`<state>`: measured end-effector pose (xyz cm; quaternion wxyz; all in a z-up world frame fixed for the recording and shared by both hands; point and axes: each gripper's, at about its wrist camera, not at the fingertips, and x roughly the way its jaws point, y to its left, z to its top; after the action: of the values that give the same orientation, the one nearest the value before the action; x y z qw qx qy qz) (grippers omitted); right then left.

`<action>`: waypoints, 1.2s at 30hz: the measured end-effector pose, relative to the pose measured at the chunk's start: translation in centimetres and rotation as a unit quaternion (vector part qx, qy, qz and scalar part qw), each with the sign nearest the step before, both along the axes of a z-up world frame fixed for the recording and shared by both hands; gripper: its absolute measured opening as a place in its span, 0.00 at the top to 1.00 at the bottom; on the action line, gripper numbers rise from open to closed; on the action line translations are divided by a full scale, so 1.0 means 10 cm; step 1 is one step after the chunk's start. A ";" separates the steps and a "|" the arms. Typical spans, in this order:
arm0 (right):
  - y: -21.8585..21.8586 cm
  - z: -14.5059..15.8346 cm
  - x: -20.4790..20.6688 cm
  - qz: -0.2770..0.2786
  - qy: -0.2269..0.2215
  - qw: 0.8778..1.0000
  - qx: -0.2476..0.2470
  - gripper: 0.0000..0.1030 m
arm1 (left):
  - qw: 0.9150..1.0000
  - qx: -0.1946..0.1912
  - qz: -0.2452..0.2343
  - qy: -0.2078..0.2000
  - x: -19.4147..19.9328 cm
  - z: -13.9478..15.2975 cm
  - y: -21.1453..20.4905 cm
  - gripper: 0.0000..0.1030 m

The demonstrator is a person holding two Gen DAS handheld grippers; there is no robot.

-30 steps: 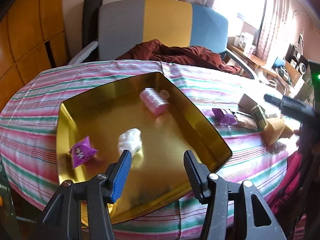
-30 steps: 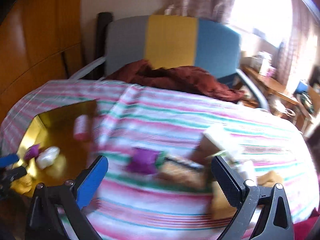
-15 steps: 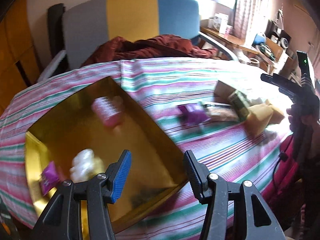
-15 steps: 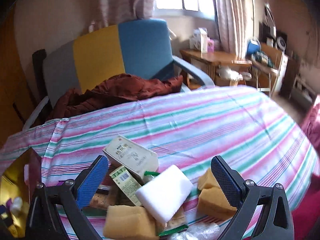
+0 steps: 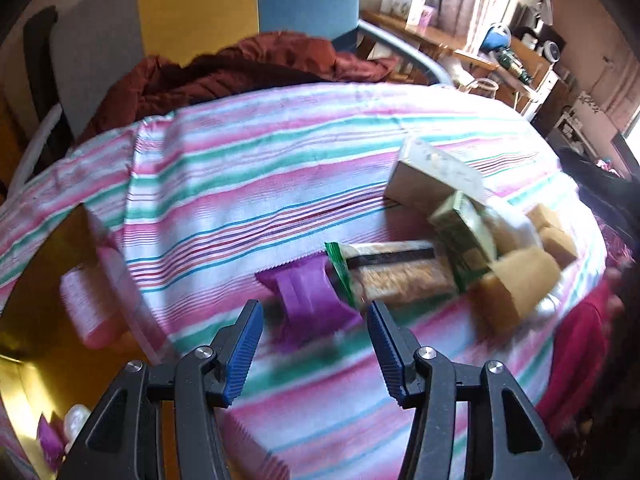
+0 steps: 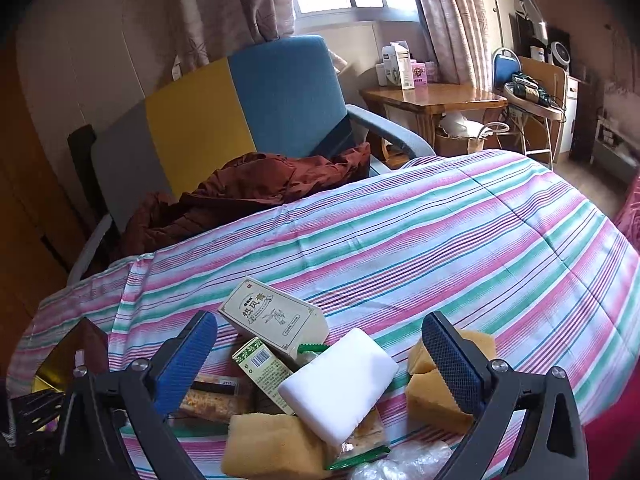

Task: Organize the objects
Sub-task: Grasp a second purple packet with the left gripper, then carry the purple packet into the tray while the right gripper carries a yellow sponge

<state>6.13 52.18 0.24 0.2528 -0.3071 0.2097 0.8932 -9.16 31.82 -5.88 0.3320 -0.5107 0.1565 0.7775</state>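
My left gripper (image 5: 314, 342) is open and empty, just short of a purple packet (image 5: 306, 292) lying on the striped tablecloth (image 5: 248, 184). Right of it lies a cracker pack (image 5: 396, 270), then boxes and yellow sponges (image 5: 520, 276). The gold tray (image 5: 36, 320) at the left holds a pink bottle (image 5: 86, 304). My right gripper (image 6: 320, 358) is open and empty above a pile: a white sponge block (image 6: 340, 384), a beige box (image 6: 276, 316), a green box (image 6: 262, 364) and yellow sponges (image 6: 434, 394).
A grey, yellow and blue armchair (image 6: 224, 120) with a dark red jacket (image 6: 248, 192) stands behind the table. A wooden side table (image 6: 432, 100) with boxes is at the back right. A clear plastic bag (image 6: 404, 462) lies at the pile's near edge.
My left gripper has swung right from over the gold tray to the purple packet. My right gripper has swung right and settled over the pile of boxes and sponges.
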 end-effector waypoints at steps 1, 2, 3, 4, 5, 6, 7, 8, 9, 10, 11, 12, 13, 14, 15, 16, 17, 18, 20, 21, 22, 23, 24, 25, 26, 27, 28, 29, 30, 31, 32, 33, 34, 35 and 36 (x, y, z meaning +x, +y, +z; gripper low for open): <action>0.01 0.00 0.01 -0.001 0.003 1.000 -0.004 0.00 | 1.000 -0.006 0.006 -0.012 -0.07 -0.08 0.05 0.47; 0.03 0.00 0.01 -0.002 0.004 1.000 -0.008 0.00 | 1.000 -0.011 0.011 -0.019 -0.11 -0.13 0.07 0.47; 0.04 0.00 0.01 -0.003 0.004 1.000 -0.011 0.00 | 0.999 -0.016 0.015 -0.030 -0.16 -0.20 0.10 0.47; 0.05 0.00 0.01 -0.004 0.005 1.000 -0.014 0.00 | 0.999 -0.017 0.019 -0.039 -0.20 -0.25 0.12 0.47; 0.06 -0.01 0.02 -0.005 0.006 1.000 -0.017 0.00 | 0.999 -0.018 0.024 -0.043 -0.23 -0.29 0.14 0.47; 0.06 -0.01 0.02 -0.004 0.006 1.000 -0.021 0.00 | 0.998 -0.021 0.028 -0.046 -0.27 -0.34 0.16 0.48; 0.07 -0.02 0.01 -0.003 0.005 1.000 -0.023 0.00 | 0.998 -0.018 0.028 -0.049 -0.29 -0.36 0.16 0.49; 0.07 -0.02 0.01 -0.002 0.004 1.000 -0.024 0.00 | 0.998 -0.013 0.028 -0.051 -0.30 -0.37 0.17 0.54; 0.07 -0.02 0.01 -0.001 0.003 1.000 -0.023 0.00 | 0.998 -0.008 0.031 -0.050 -0.31 -0.38 0.16 0.59; 0.06 -0.03 0.00 0.002 0.002 1.000 -0.023 0.00 | 0.998 -0.008 0.033 -0.048 -0.31 -0.39 0.14 0.61; 0.05 -0.03 -0.01 0.006 0.001 1.000 -0.024 0.00 | 0.998 -0.004 0.032 -0.046 -0.30 -0.38 0.12 0.63; 0.05 -0.04 -0.02 0.008 -0.001 1.000 -0.024 0.00 | 0.998 -0.001 0.031 -0.046 -0.29 -0.37 0.12 0.64; 0.04 -0.04 -0.04 0.011 -0.003 1.000 -0.023 0.00 | 0.998 0.003 0.031 -0.047 -0.27 -0.36 0.08 0.65; 0.04 -0.04 -0.04 0.012 -0.004 1.000 -0.023 0.00 | 0.998 0.006 0.030 -0.046 -0.25 -0.35 0.05 0.66; 0.04 -0.05 -0.03 0.012 -0.004 1.000 -0.022 0.00 | 0.999 0.011 0.028 -0.044 -0.22 -0.33 0.02 0.66; 0.05 -0.05 -0.03 0.012 -0.003 1.000 -0.022 0.00 | 0.999 0.020 0.025 -0.039 -0.16 -0.28 -0.02 0.66; 0.05 -0.05 -0.02 0.011 -0.002 1.000 -0.024 0.00 | 0.999 0.026 0.023 -0.037 -0.14 -0.25 -0.05 0.66; 0.06 -0.05 -0.01 0.009 -0.002 1.000 -0.025 0.00 | 0.999 0.034 0.020 -0.034 -0.10 -0.21 -0.08 0.66; 0.09 -0.06 0.01 0.002 -0.002 1.000 -0.029 0.00 | 0.998 0.049 0.013 -0.029 0.00 -0.12 -0.18 0.66; 0.11 -0.07 0.03 0.000 -0.001 0.999 -0.034 0.00 | 0.998 0.057 0.009 -0.027 0.05 -0.07 -0.22 0.66; 0.12 -0.07 0.06 -0.003 0.003 0.999 -0.046 0.00 | 0.998 0.064 0.004 -0.022 0.12 -0.01 -0.29 0.66; 0.13 -0.07 0.09 -0.001 0.007 0.998 -0.057 0.00 | 0.998 0.067 0.002 -0.019 0.15 0.03 -0.33 0.66; 0.12 -0.06 0.12 0.004 0.009 0.998 -0.067 0.00 | 0.997 0.071 0.000 -0.016 0.18 0.06 -0.38 0.66; 0.09 -0.05 0.14 0.017 0.006 0.997 -0.072 0.00 | 0.997 0.076 0.000 -0.015 0.21 0.10 -0.43 0.66; 0.03 -0.04 0.14 0.029 0.002 0.997 -0.072 0.00 | 0.997 0.080 0.001 -0.013 0.23 0.14 -0.48 0.66; -0.04 -0.03 0.15 0.044 -0.004 0.997 -0.068 0.00 | 0.996 0.084 0.002 -0.012 0.25 0.16 -0.52 0.66; -0.13 -0.02 0.16 0.066 -0.013 0.996 -0.063 0.00 | 0.996 0.089 0.004 -0.012 0.27 0.18 -0.59 0.66; -0.24 -0.03 0.16 0.087 -0.025 0.994 -0.055 0.00 | 0.996 0.093 0.006 -0.013 0.27 0.19 -0.62 0.66; -0.34 -0.05 0.15 0.104 -0.041 0.993 -0.043 0.00 | 0.995 0.097 0.008 -0.014 0.28 0.21 -0.67 0.66; -0.44 -0.08 0.15 0.118 -0.058 0.991 -0.028 0.01 | 0.995 0.102 0.012 -0.015 0.29 0.22 -0.73 0.66; -0.53 -0.12 0.15 0.126 -0.076 0.989 -0.014 0.02 | 0.994 0.105 0.015 -0.016 0.31 0.23 -0.78 0.66; -0.59 -0.16 0.15 0.130 -0.088 0.988 -0.007 0.11 | 0.994 0.107 0.018 -0.017 0.32 0.24 -0.83 0.66; -0.63 -0.20 0.15 0.134 -0.097 0.986 -0.008 0.22 | 0.993 0.110 0.023 -0.020 0.33 0.24 -0.89 0.66; -0.65 -0.24 0.15 0.138 -0.102 0.985 -0.011 0.27 | 0.993 0.111 0.026 -0.020 0.34 0.24 -0.93 0.66; -0.67 -0.27 0.15 0.139 -0.107 0.984 -0.012 0.33 | 0.993 0.113 0.029 -0.021 0.35 0.24 -0.98 0.66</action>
<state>7.62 45.51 -2.44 0.1435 -0.4300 0.1477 0.8790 -5.65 22.03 -3.43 0.3685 -0.4903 0.0457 0.7885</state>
